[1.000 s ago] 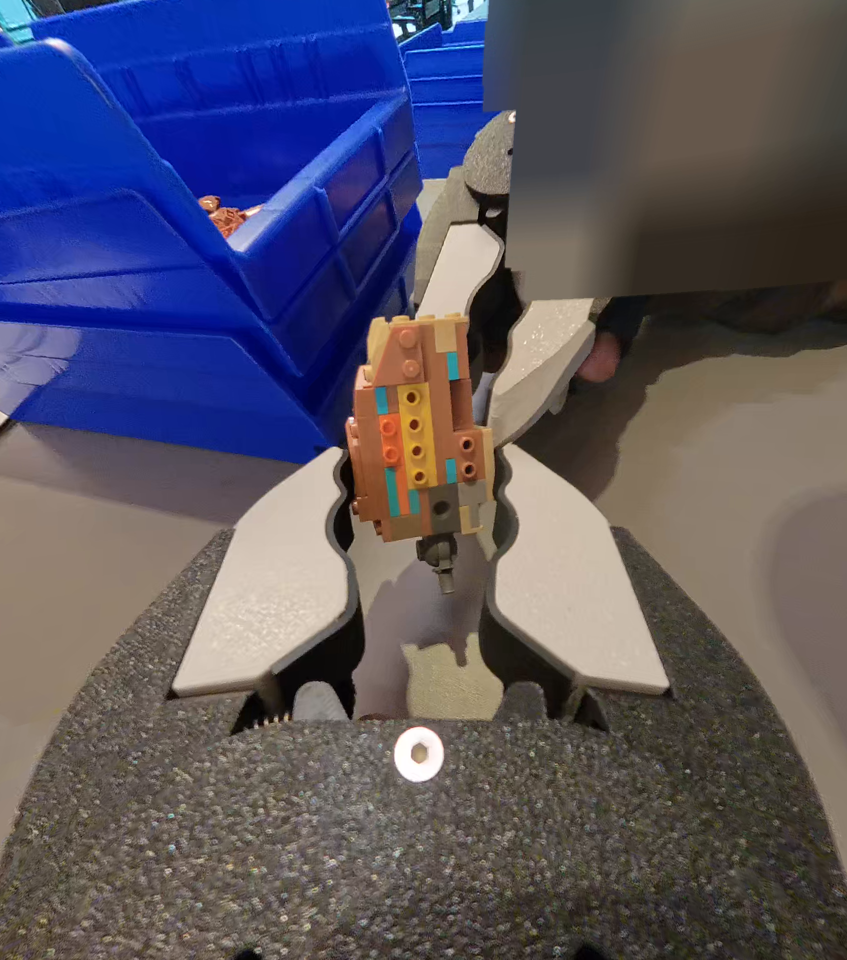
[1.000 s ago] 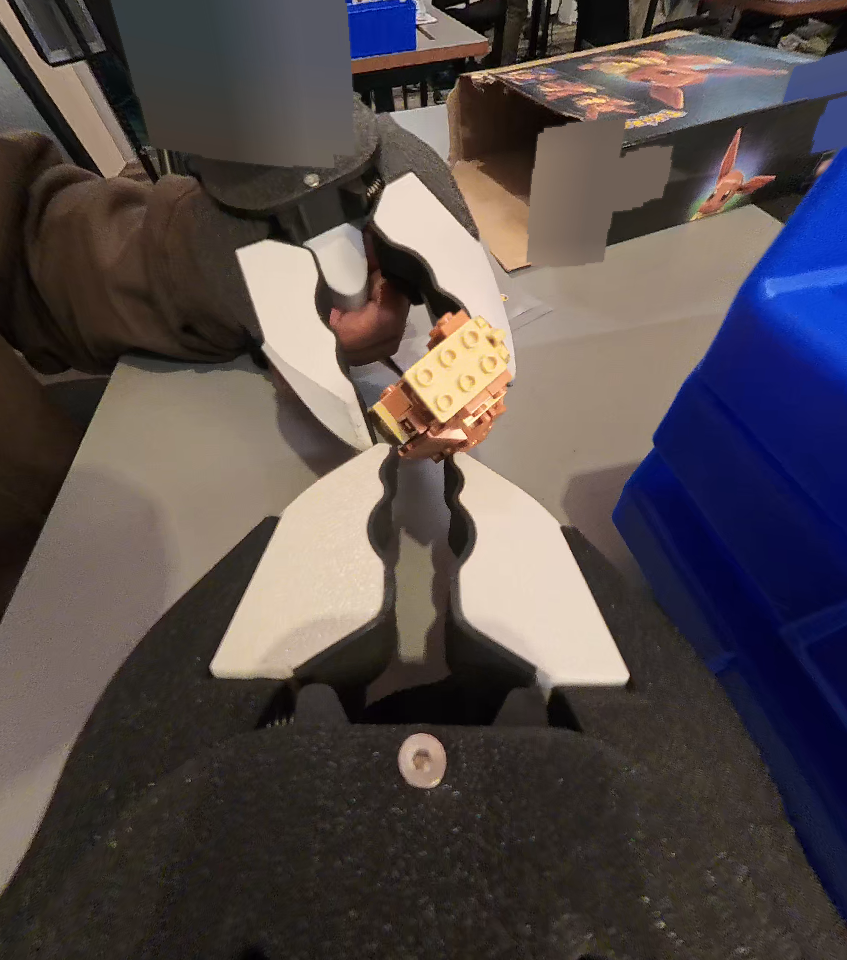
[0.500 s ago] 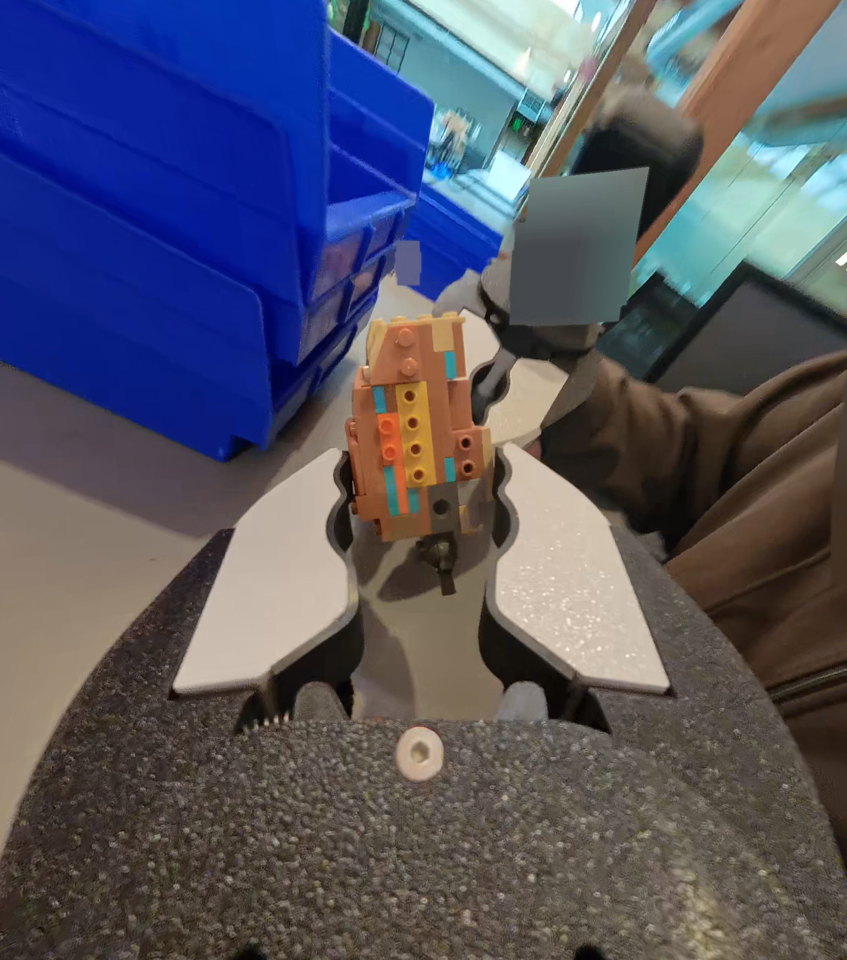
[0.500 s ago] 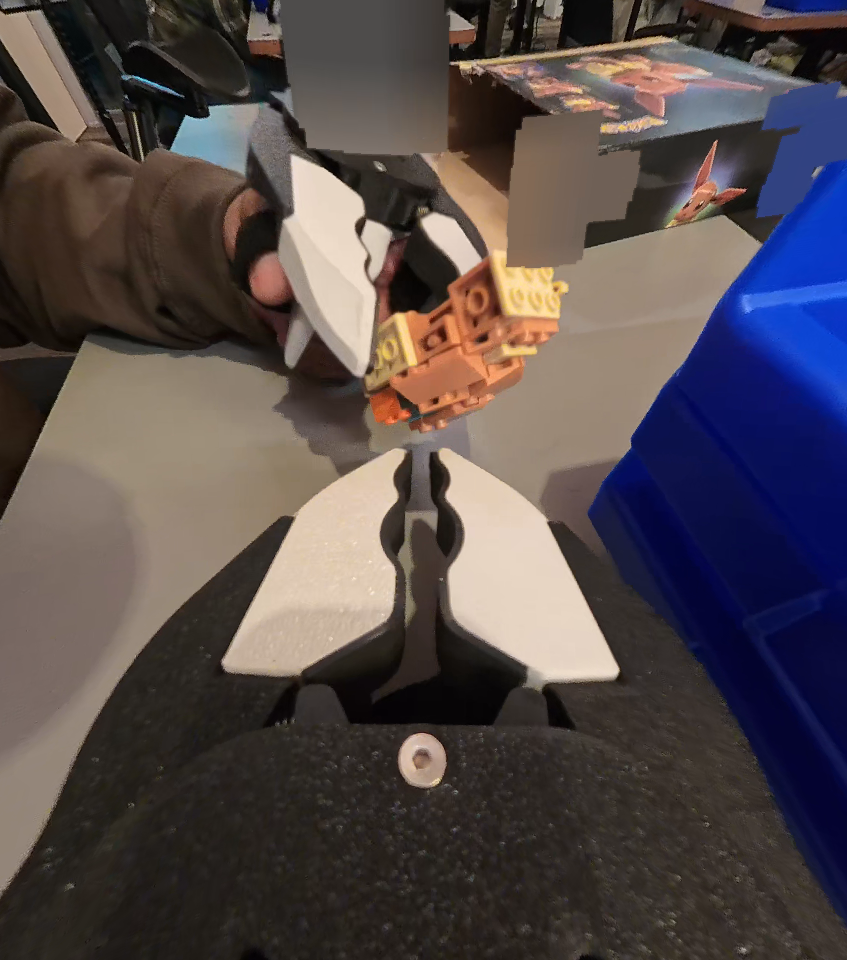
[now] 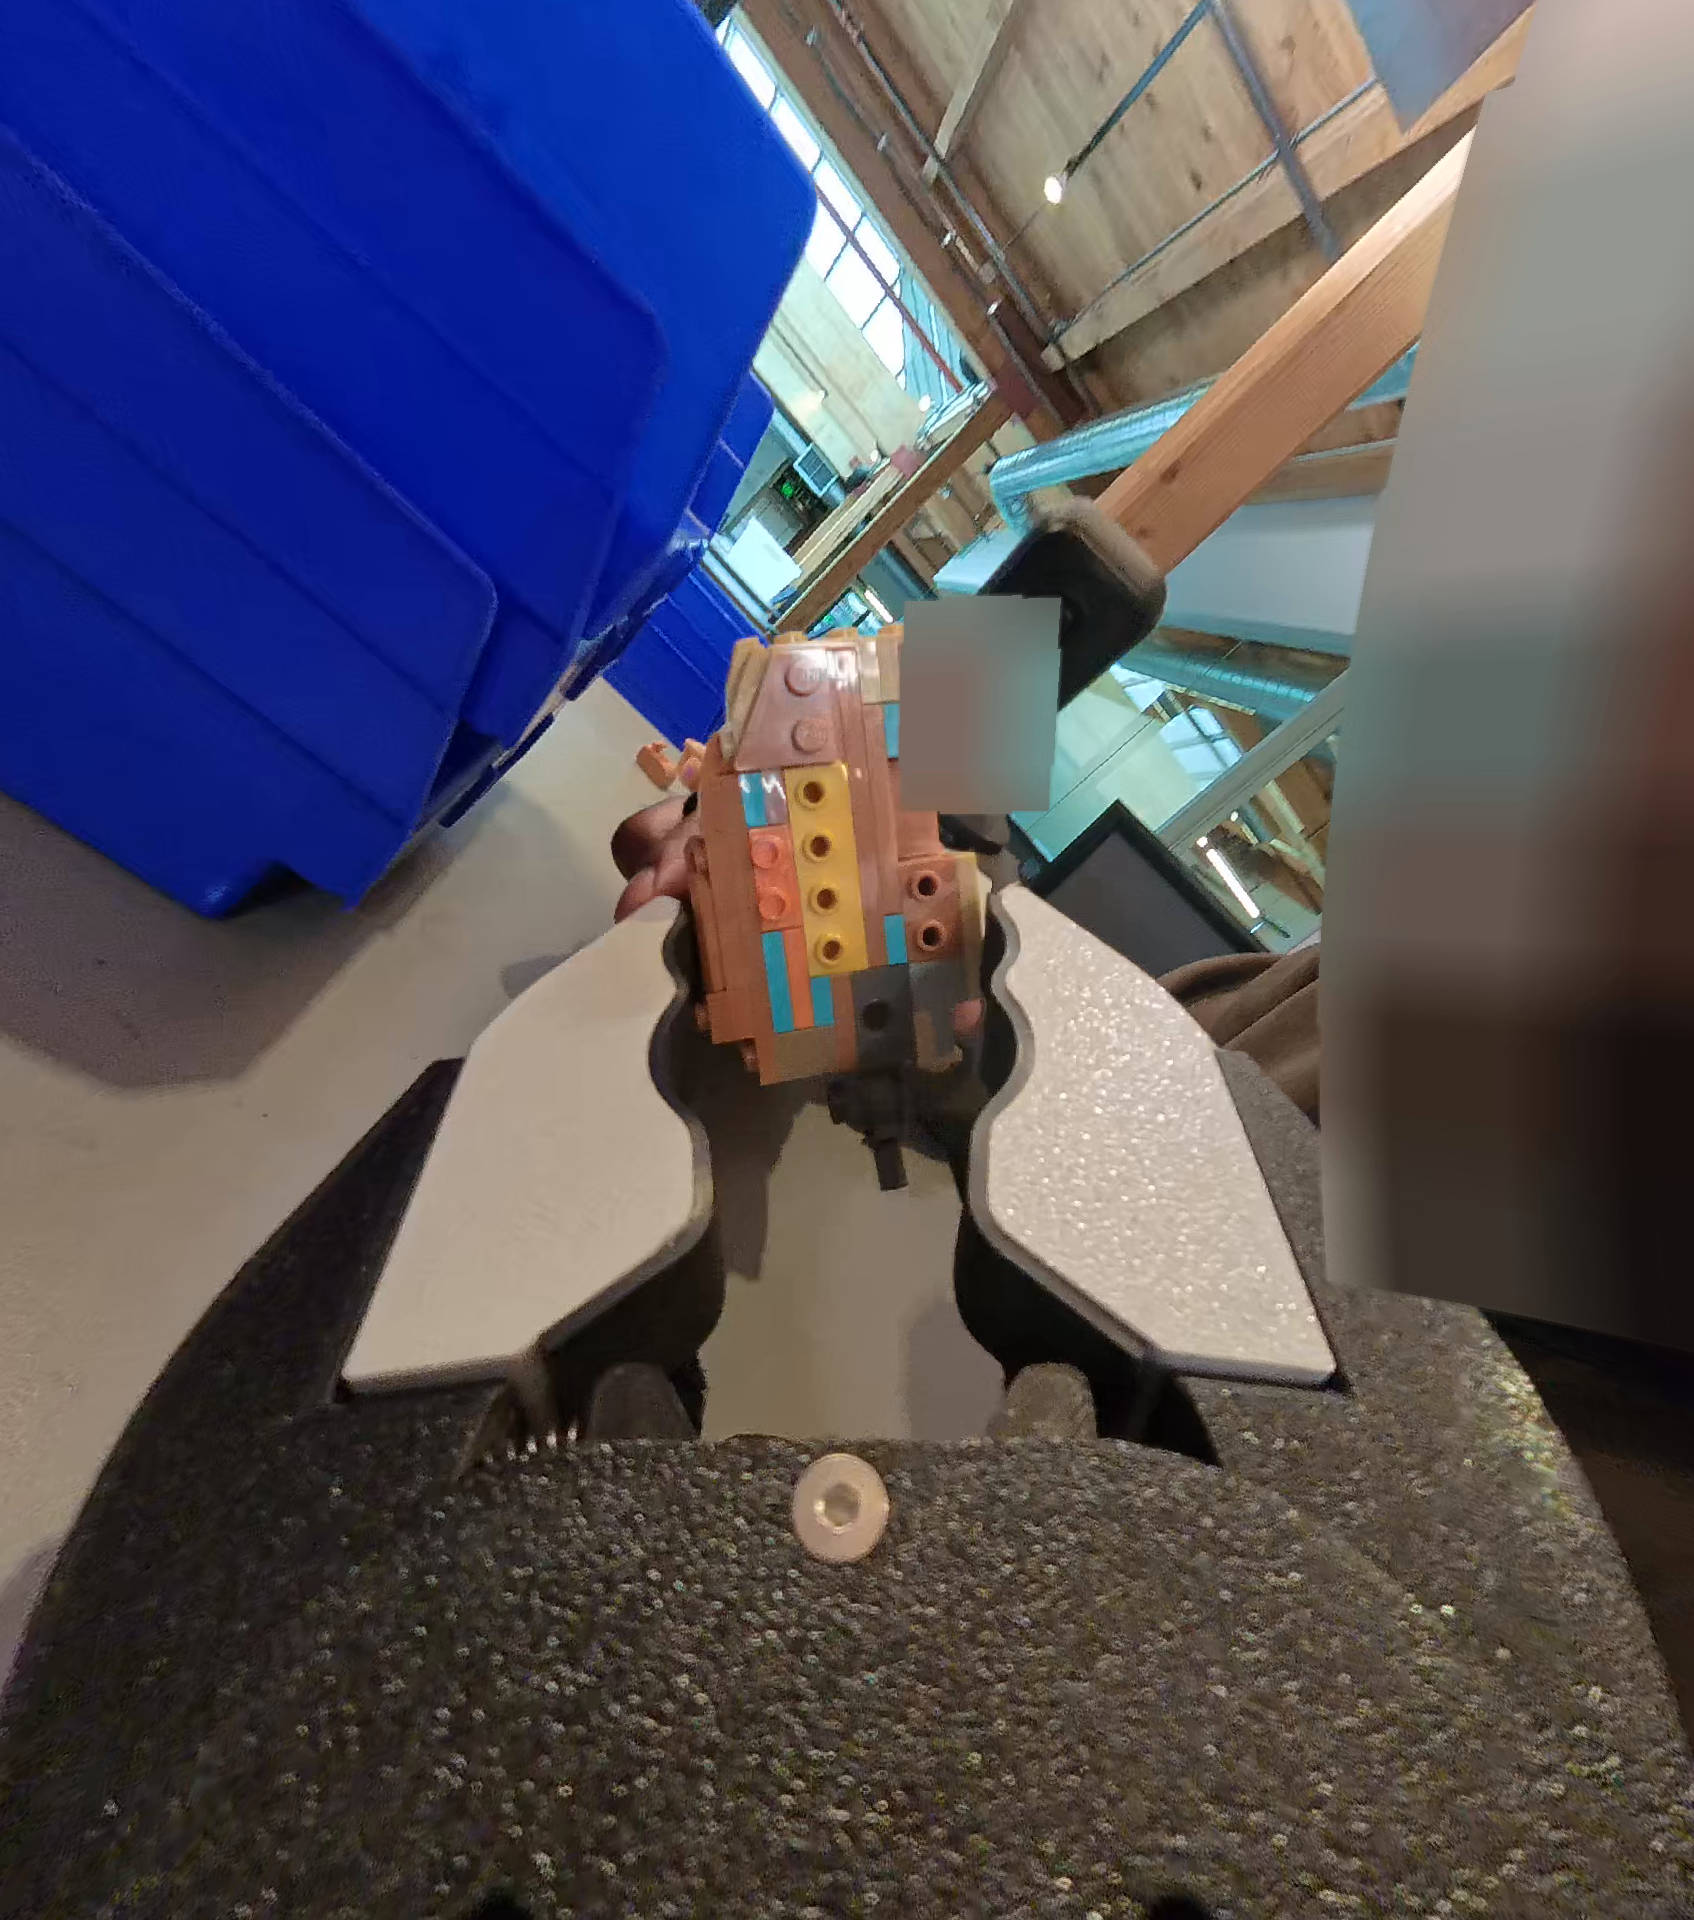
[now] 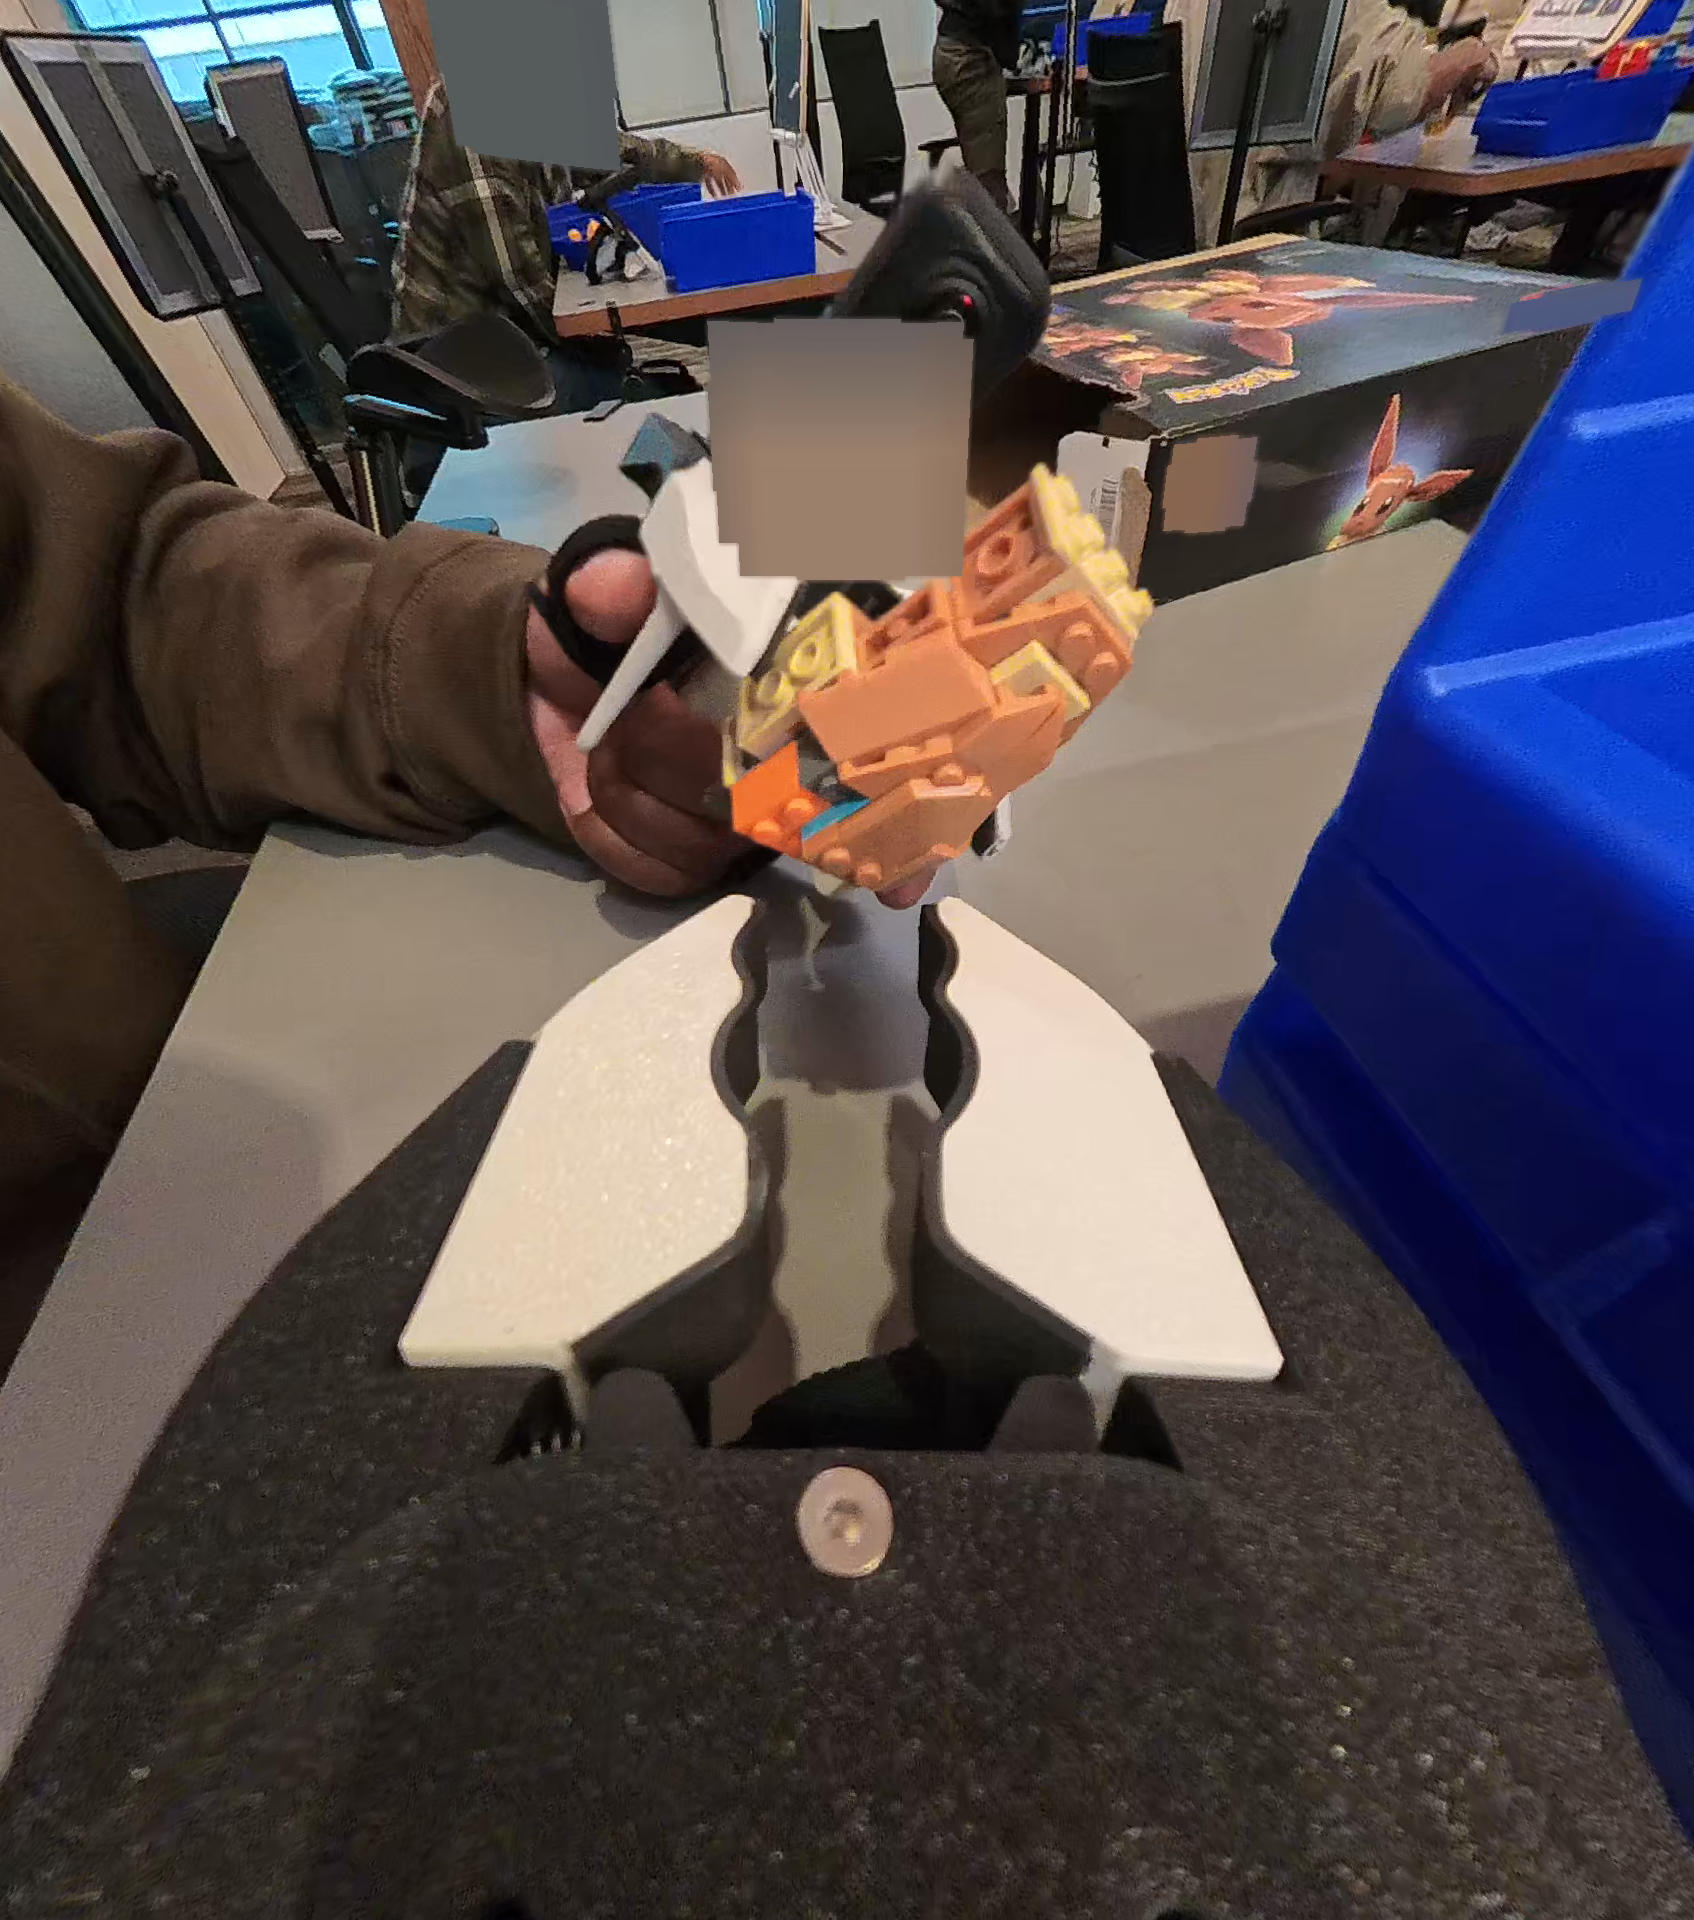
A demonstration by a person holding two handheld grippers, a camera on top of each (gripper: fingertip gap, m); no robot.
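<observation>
My left gripper [image 5: 835, 920] is shut on a brick model [image 5: 822, 883] of tan, orange, yellow and teal pieces, with a dark grey peg hanging below it. It holds the model up off the grey table [image 5: 95, 1091], tilted upward. In the right wrist view the same model [image 6: 936, 717] hangs just beyond my right gripper [image 6: 843, 920], held by a white finger [image 6: 708, 582] of the left gripper and the hand [image 6: 604, 748] behind it. My right gripper is open by a narrow gap and holds nothing. Its tips are just under the model; I cannot tell if they touch.
Stacked blue bins [image 5: 251, 468] stand left of the left gripper and fill the right side of the right wrist view [image 6: 1601, 831]. A printed cardboard box [image 6: 1342, 416] lies at the table's far end. Small loose bricks [image 5: 661, 764] lie by the bins. A brown sleeve [image 6: 199, 644] is at left. The tips of both grippers are at nearly the same place.
The left gripper has tilted upward with the model, so its view now takes in the ceiling. The model has turned and come closer to the right fingertips. The right jaws have widened slightly.
</observation>
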